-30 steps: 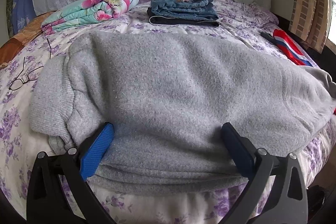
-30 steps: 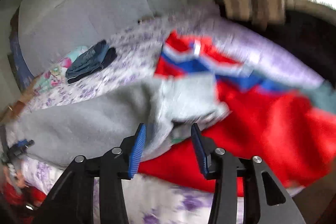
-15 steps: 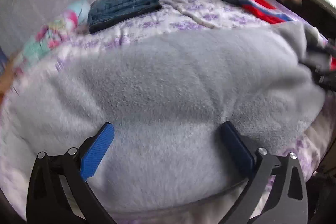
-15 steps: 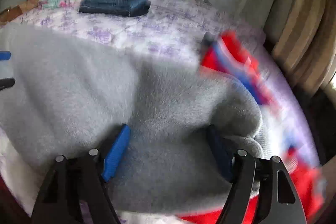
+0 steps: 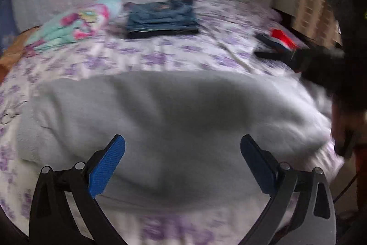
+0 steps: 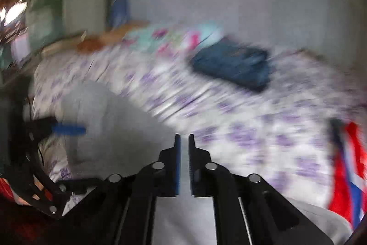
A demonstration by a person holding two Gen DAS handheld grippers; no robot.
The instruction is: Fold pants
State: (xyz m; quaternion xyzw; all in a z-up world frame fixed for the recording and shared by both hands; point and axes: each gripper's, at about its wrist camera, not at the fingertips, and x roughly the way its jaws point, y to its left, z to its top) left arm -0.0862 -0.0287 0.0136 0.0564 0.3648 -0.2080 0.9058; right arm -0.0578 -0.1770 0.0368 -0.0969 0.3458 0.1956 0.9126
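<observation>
Left wrist — one grey pants, perhaps two folded jeans.

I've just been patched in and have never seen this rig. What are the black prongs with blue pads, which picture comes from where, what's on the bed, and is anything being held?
No robot here: a person holds a two-finger clamp in each hand, and a wide-angle camera on each looks along its fingers. One picture is from the left gripper, the other from the right gripper. On the bed lie grey pants, folded jeans, a flowery blanket and a red, white and blue cloth. The left gripper hangs open over the pants and holds nothing. The right gripper's jaws have just closed. Grey cloth shows right beneath them, but the blur hides whether any is pinched.
</observation>
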